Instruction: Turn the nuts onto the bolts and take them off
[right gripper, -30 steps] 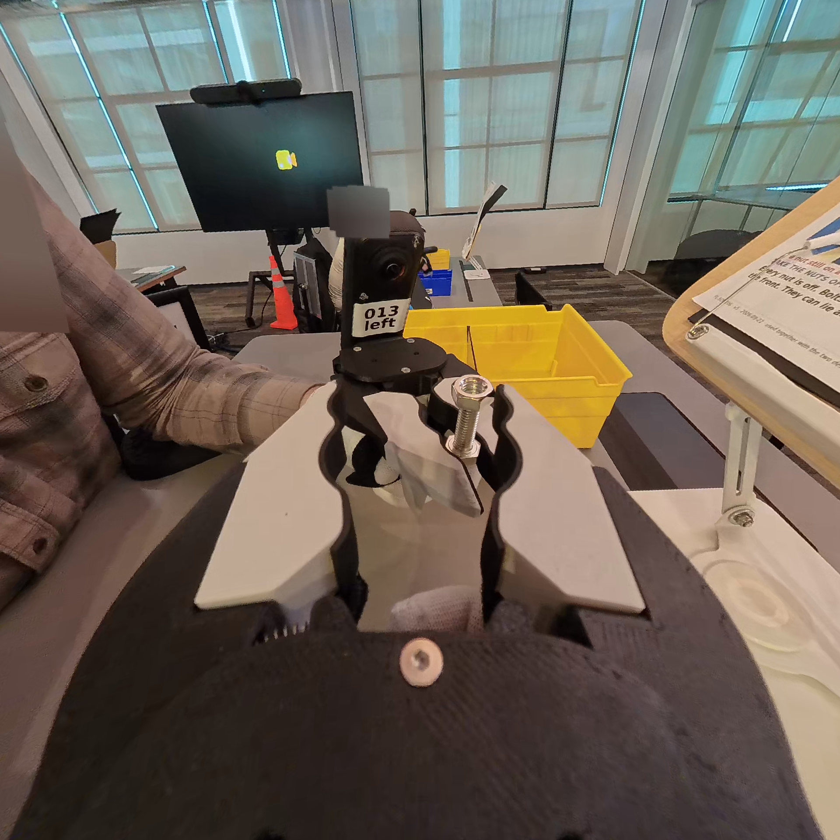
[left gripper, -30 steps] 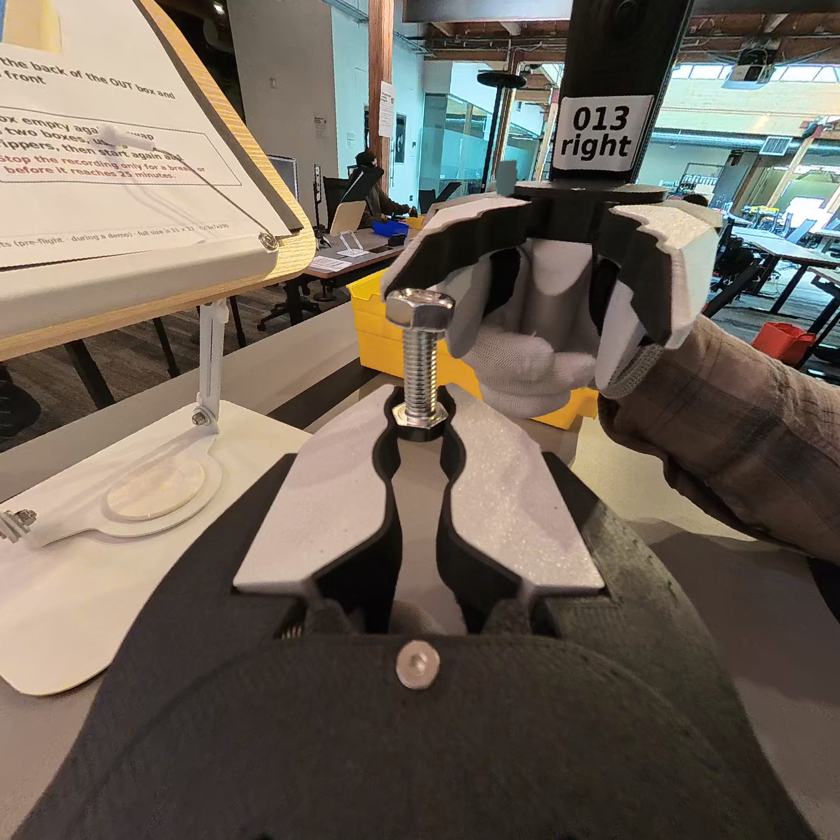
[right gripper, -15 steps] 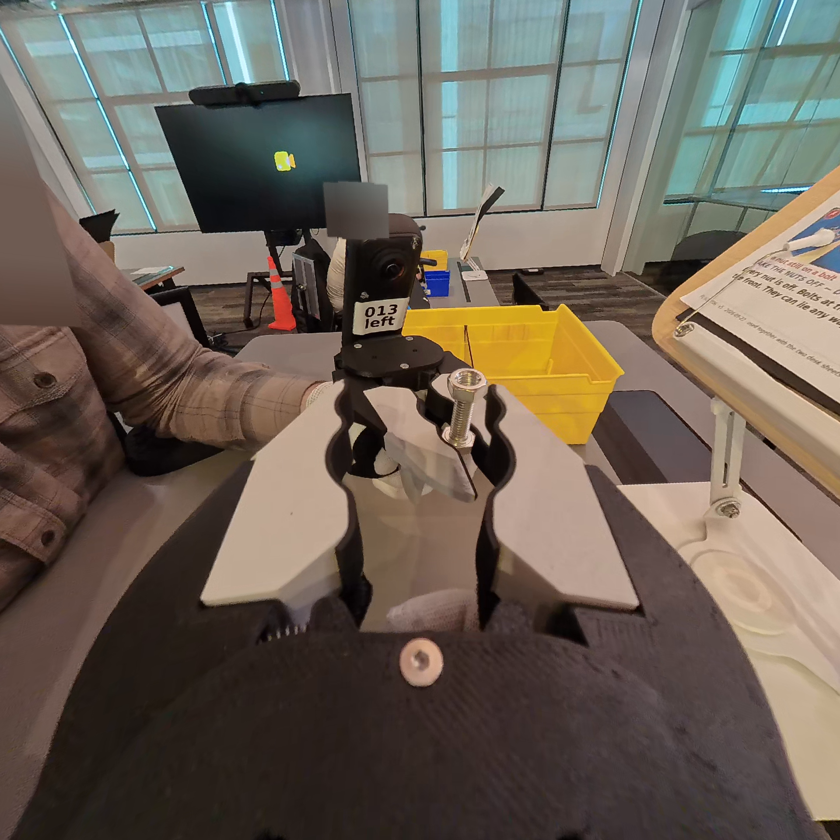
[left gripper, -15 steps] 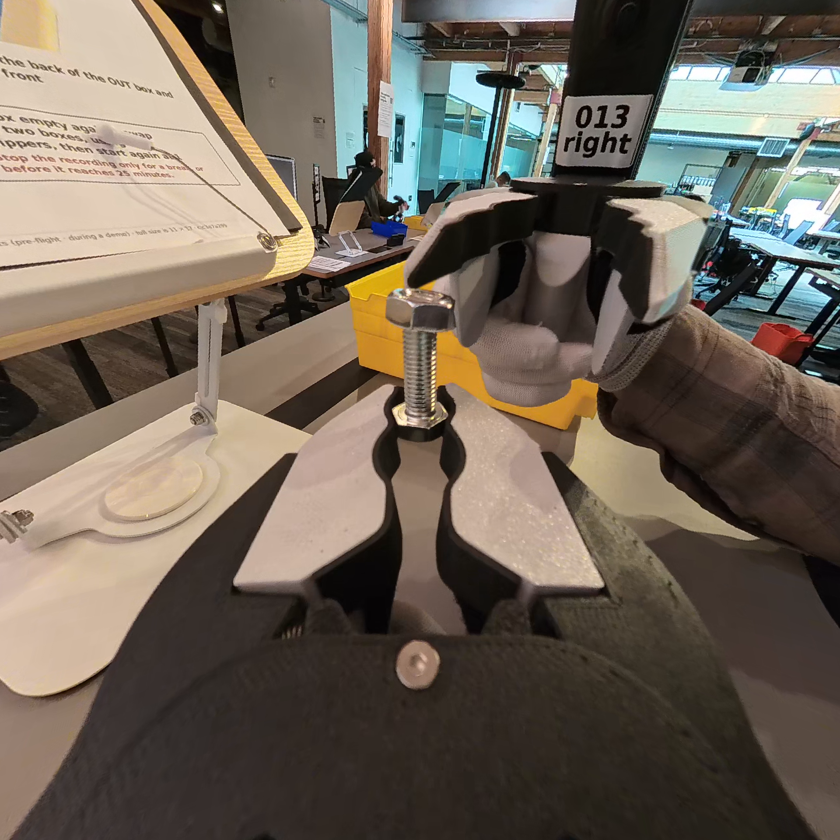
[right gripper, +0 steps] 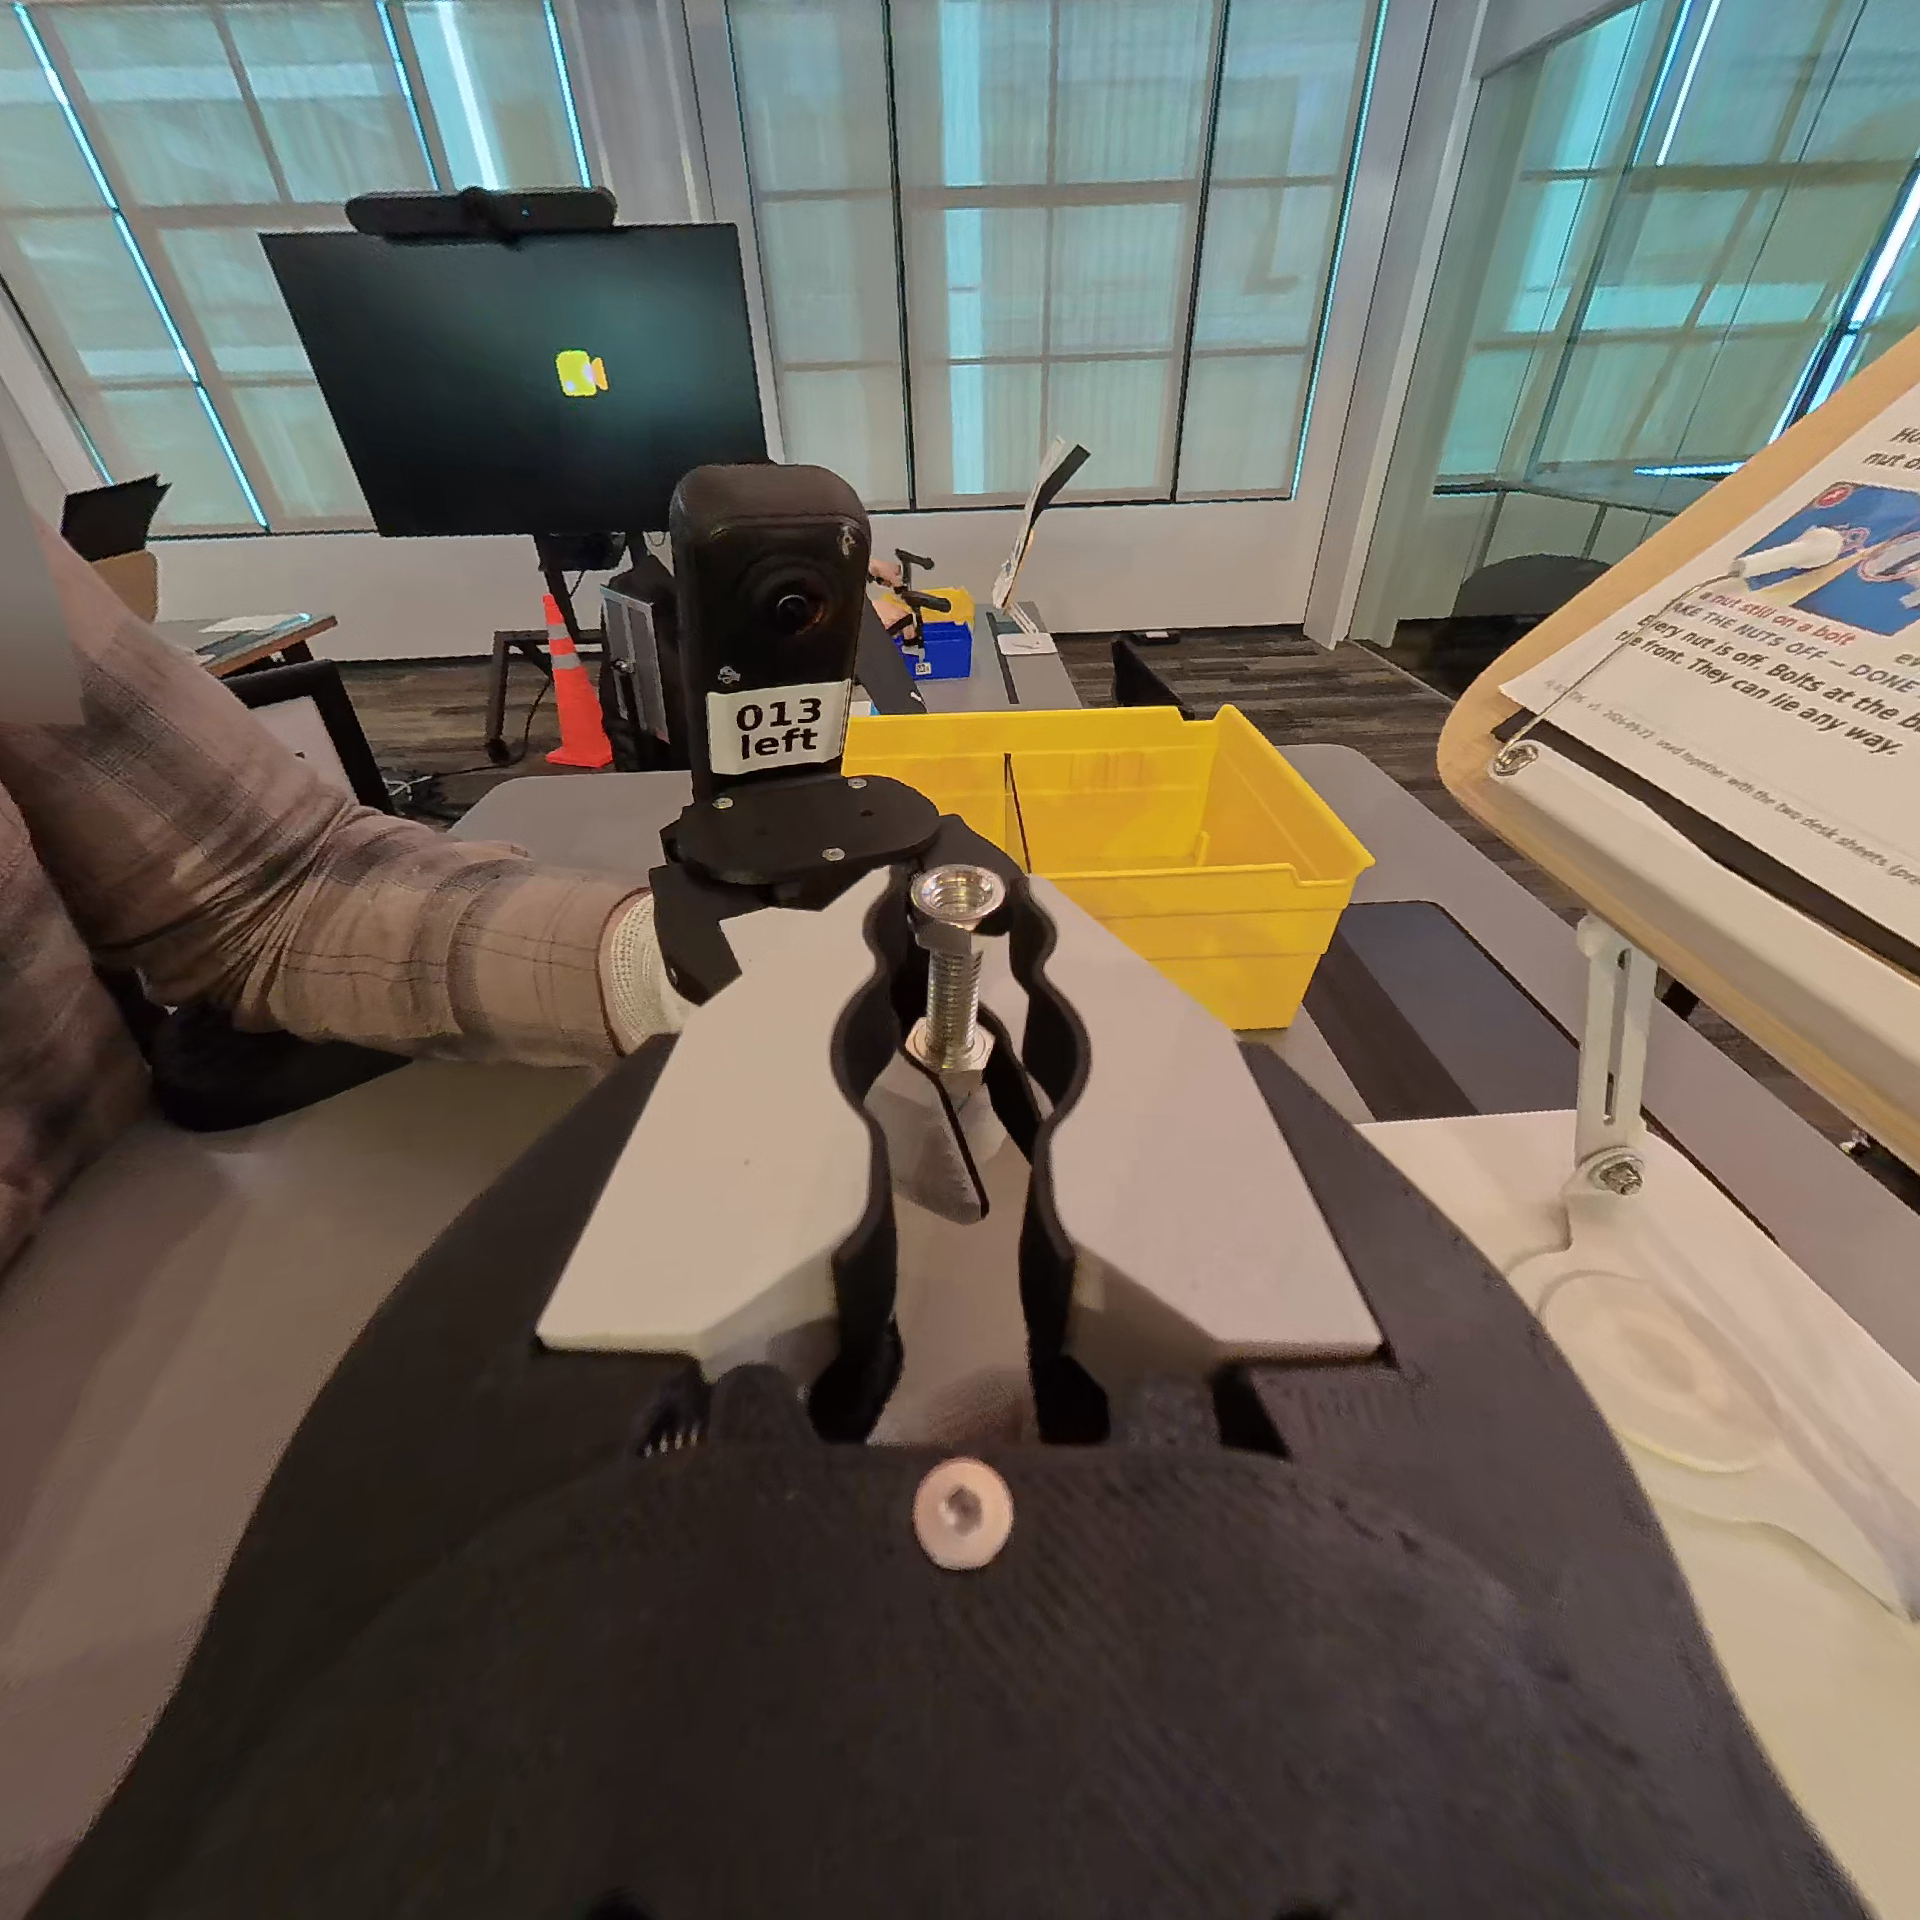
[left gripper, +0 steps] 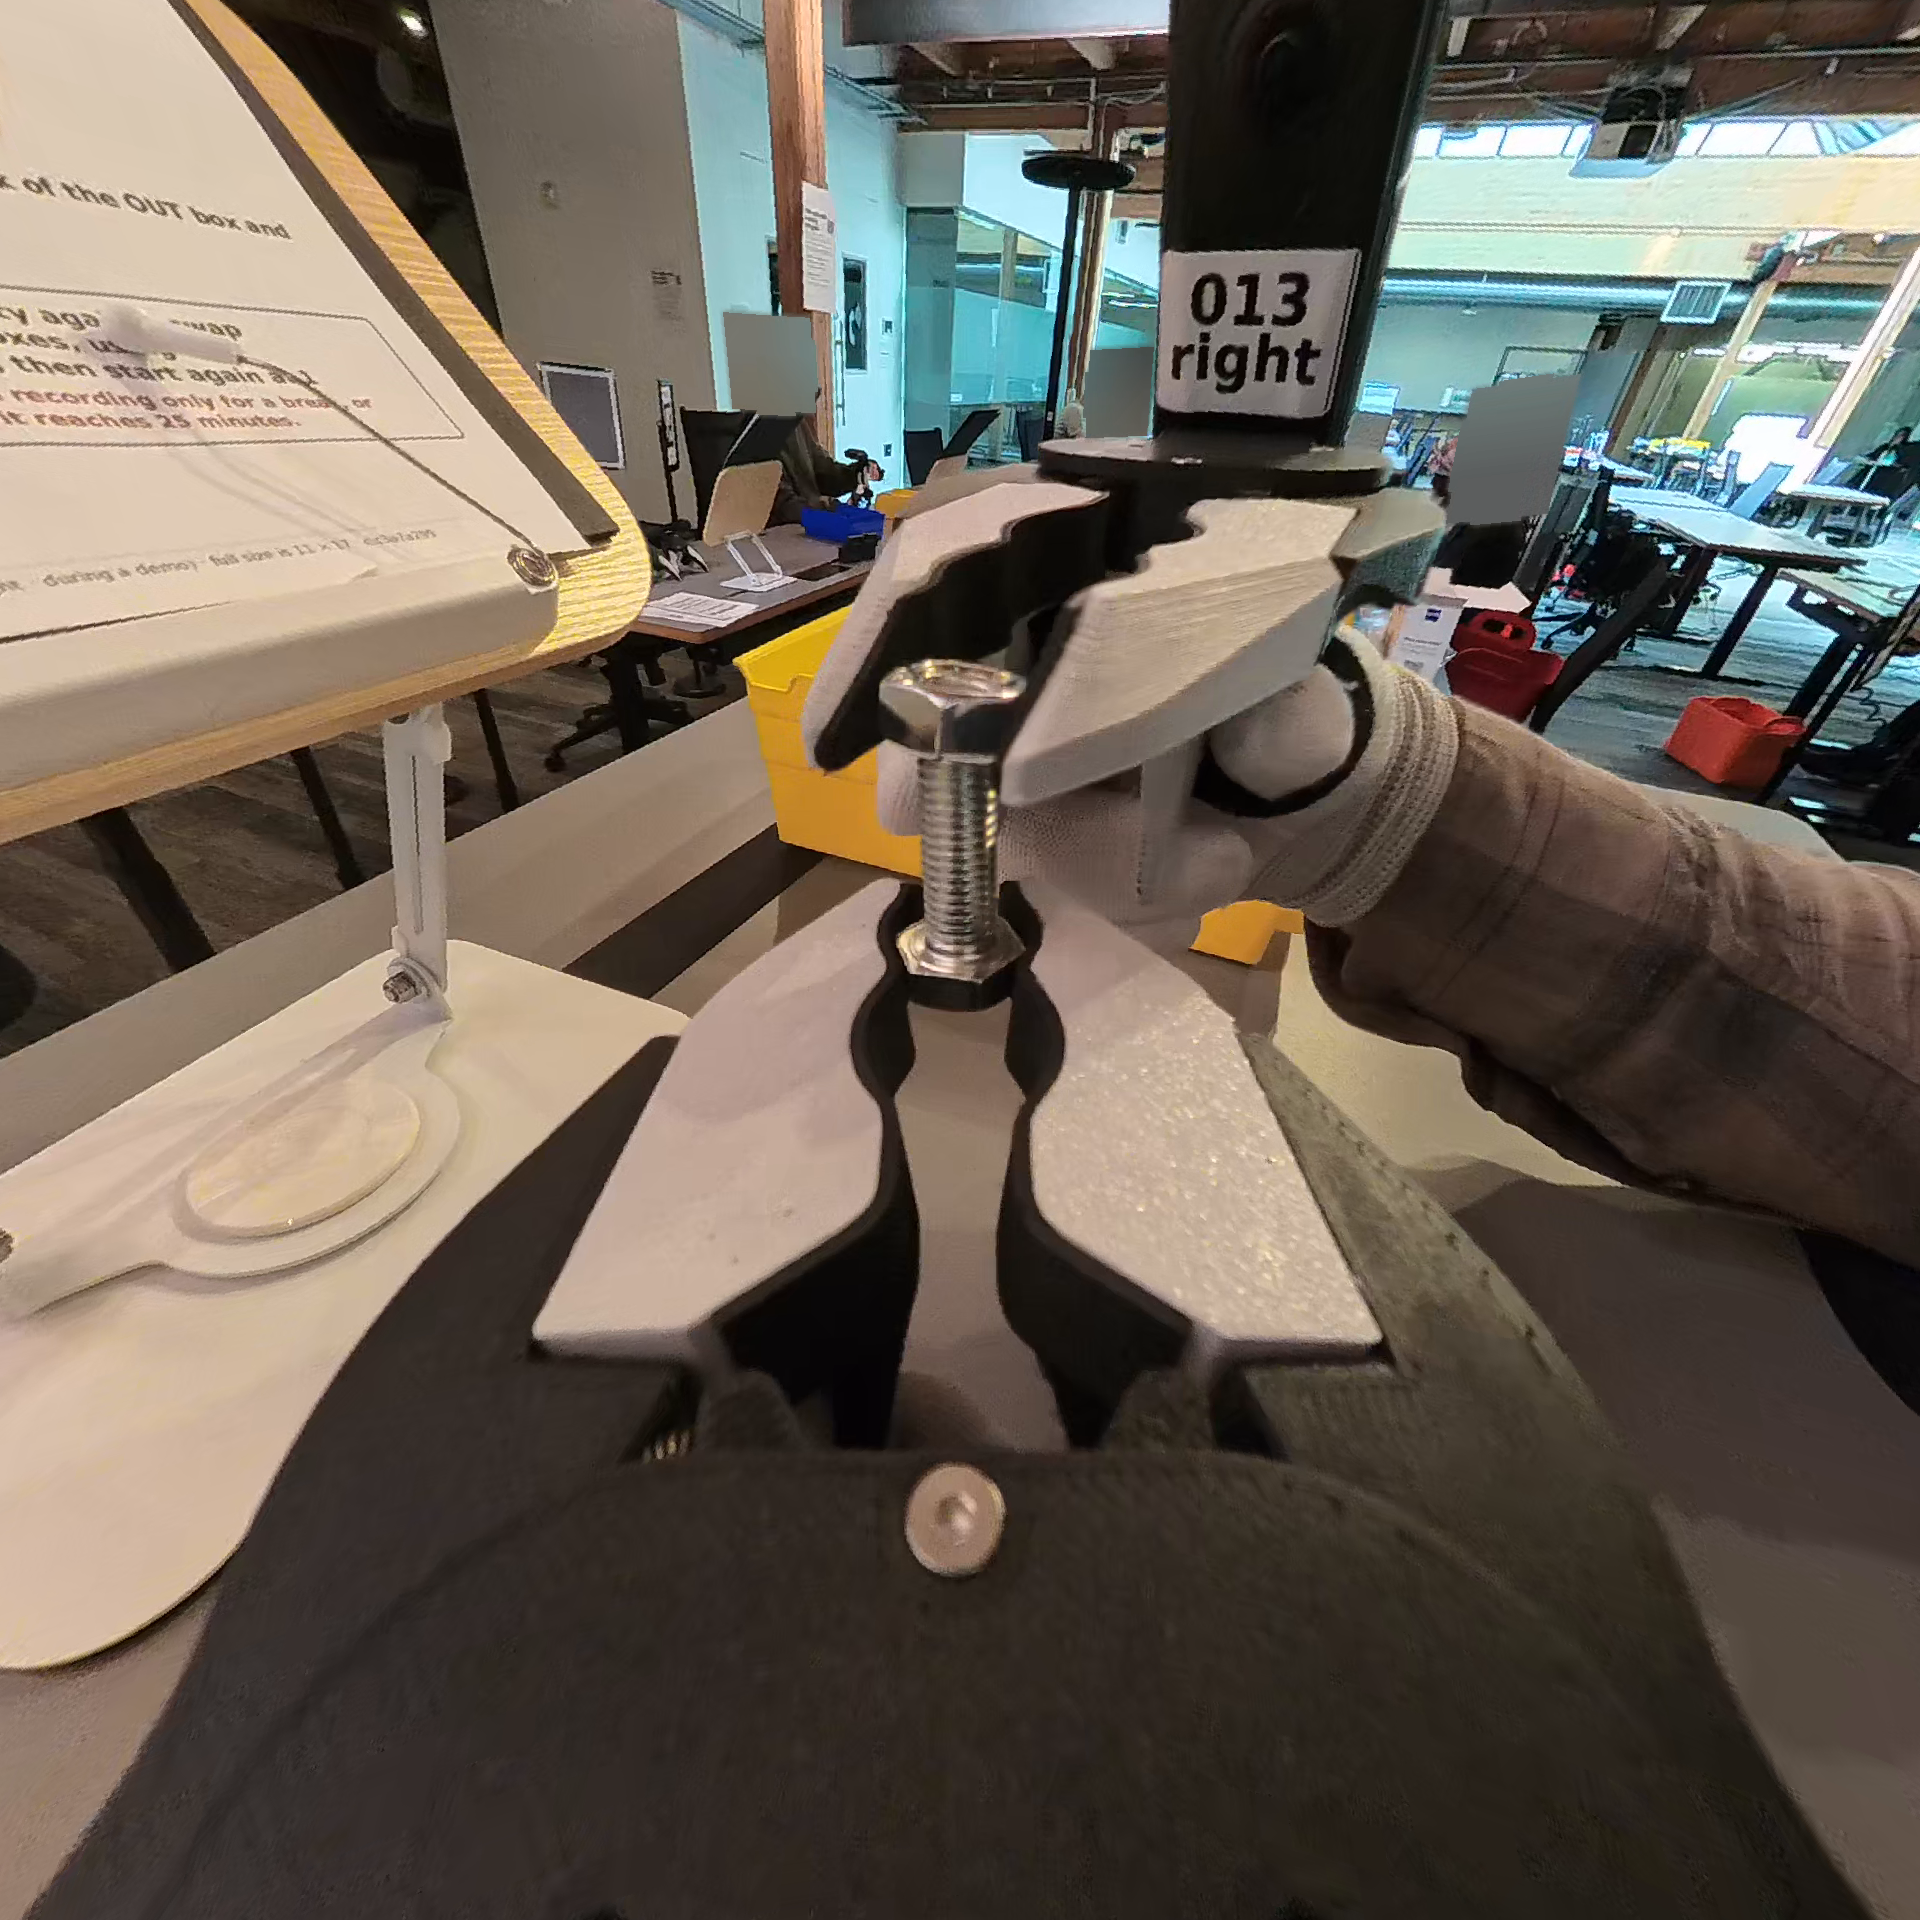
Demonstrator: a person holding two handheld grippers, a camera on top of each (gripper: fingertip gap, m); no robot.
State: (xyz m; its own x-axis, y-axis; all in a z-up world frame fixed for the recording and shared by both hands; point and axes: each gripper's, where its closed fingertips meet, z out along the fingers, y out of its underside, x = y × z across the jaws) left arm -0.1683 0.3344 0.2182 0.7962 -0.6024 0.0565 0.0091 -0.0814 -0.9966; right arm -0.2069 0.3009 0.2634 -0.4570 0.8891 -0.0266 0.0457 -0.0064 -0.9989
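Left claw [left gripper: 958, 971] clamps nut [left gripper: 958, 951]; right claw [right gripper: 961, 914] flanks bolt [right gripper: 954, 977] head.

Tall windows [right gripper: 1039, 249], dark screen [right gripper: 509, 374] (on stand), desks [left gripper: 1725, 540] beyond.

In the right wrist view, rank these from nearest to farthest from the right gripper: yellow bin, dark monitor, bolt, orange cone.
1. bolt: upright between the right gripper fingers, nut in the left gripper.
2. yellow bin: on the table, behind and right.
3. orange cone: floor, back left.
4. dark monitor: behind the cone, by the windows.
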